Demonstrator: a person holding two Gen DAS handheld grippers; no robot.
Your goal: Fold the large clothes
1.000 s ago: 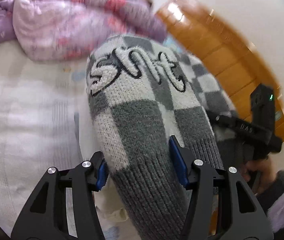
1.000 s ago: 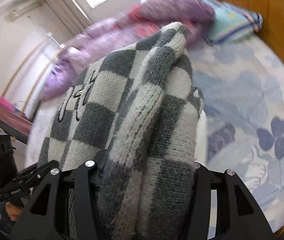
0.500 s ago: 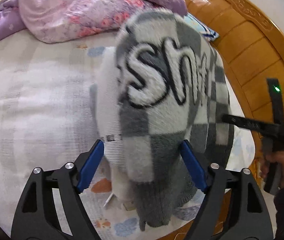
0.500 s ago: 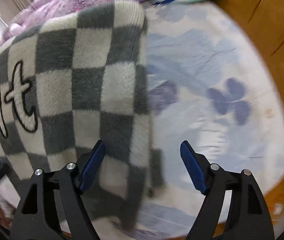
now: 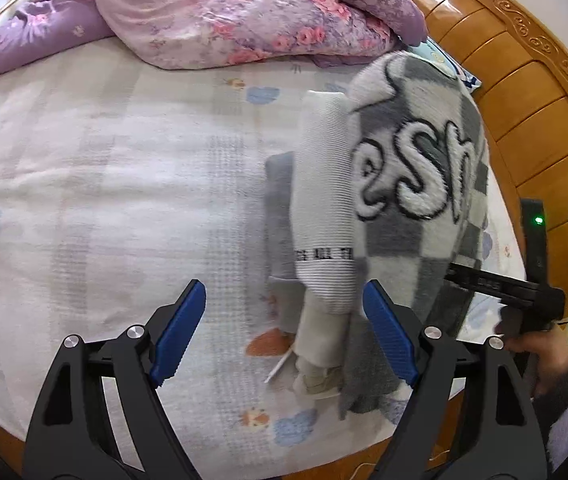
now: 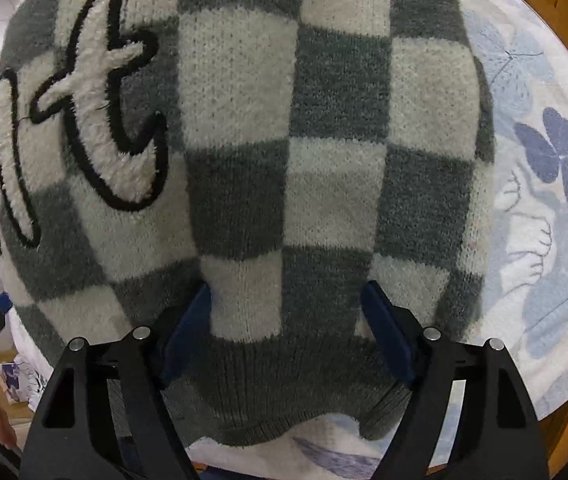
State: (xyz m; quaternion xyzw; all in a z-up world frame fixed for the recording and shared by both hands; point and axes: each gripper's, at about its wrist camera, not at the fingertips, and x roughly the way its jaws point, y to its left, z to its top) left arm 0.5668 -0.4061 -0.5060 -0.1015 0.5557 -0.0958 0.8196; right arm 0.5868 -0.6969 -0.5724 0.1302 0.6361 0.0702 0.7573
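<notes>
A grey-and-white checkered knit sweater (image 5: 415, 184) with fluffy white letters lies folded on a pile of clothes on the bed. In the right wrist view the sweater (image 6: 284, 160) fills the frame. My left gripper (image 5: 284, 340) is open and empty, just in front of the pile. My right gripper (image 6: 287, 332) is open, its fingers to either side of the sweater's ribbed hem, not clamping it. The right gripper also shows in the left wrist view (image 5: 499, 284), at the sweater's right edge.
Under the sweater lie a white ribbed garment (image 5: 323, 208) and a grey one (image 5: 280, 208). A purple floral duvet (image 5: 224, 8) is heaped at the back. A wooden headboard (image 5: 531, 92) stands at the right. The bed sheet (image 5: 104, 200) spreads to the left.
Both grippers let go of the sweater and opened. The sweater dropped onto the pile, and my left gripper drew back from it.
</notes>
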